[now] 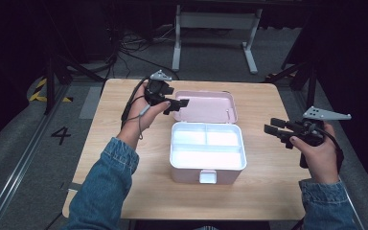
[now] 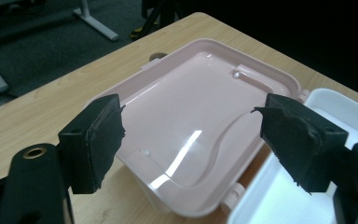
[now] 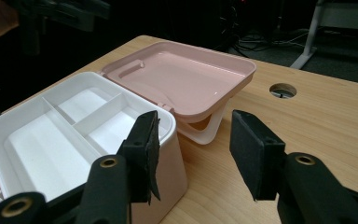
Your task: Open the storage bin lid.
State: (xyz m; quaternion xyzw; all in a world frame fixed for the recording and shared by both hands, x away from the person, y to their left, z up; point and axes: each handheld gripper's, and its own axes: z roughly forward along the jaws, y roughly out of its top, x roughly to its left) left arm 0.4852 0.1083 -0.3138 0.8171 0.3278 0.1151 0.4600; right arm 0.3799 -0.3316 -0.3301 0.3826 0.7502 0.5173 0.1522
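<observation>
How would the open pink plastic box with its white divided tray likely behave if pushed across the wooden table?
The pink plastic box looks rigid and probably light: its white divided tray is empty. Its glossy shell may slide easily. The flung-back lid could make it tip rearward.

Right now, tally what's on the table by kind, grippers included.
Pink box, open, lid laid back: 1
White tray inside the box, three compartments: 1
Grippers, left and right, both open and holding nothing: 2
Total: 4
</observation>
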